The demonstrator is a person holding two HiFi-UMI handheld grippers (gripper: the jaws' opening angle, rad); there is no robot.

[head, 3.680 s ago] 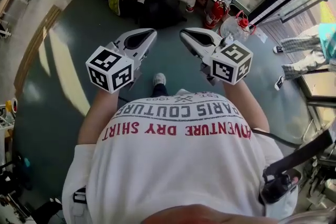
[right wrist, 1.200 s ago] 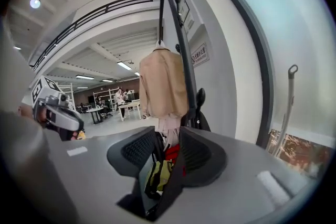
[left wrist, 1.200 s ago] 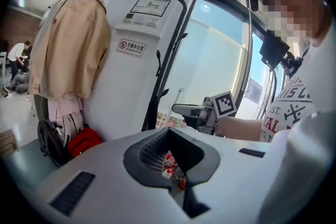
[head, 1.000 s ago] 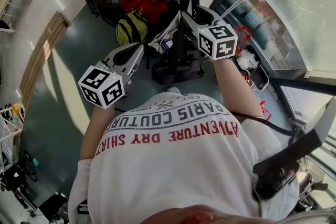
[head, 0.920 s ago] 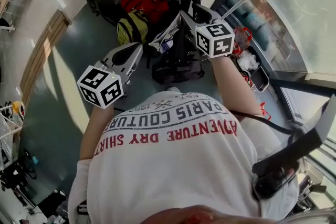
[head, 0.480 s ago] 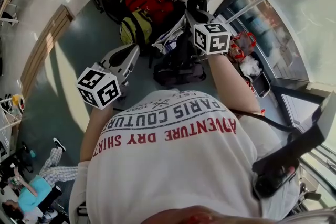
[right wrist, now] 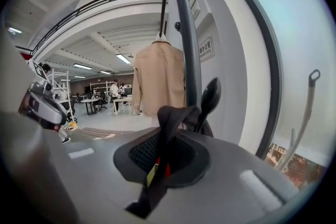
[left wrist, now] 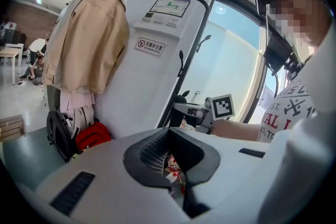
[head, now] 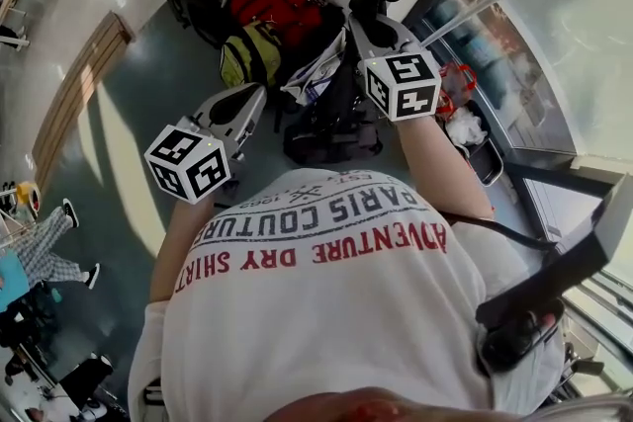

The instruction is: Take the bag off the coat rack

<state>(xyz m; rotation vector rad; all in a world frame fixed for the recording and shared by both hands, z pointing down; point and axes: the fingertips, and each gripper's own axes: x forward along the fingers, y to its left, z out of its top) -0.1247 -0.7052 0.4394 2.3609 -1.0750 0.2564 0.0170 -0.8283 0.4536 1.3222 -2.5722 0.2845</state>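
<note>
At coat rack [right wrist: 188,34] | right gripper [right wrist: 152,186] just closed, clamped on black bag strap [right wrist: 167,123] | left gripper [left wrist: 184,202] shut, empty

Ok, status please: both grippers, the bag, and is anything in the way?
Right gripper just closed on the bag strap. Left gripper shut, empty. Bag not yet off the coat rack. Hook close beside strap.

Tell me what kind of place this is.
Likely an entrance corner of a big open workshop or lab: a coat rack, a hanging beige jacket, backpacks heaped on the floor, worktables with people further back.
</note>
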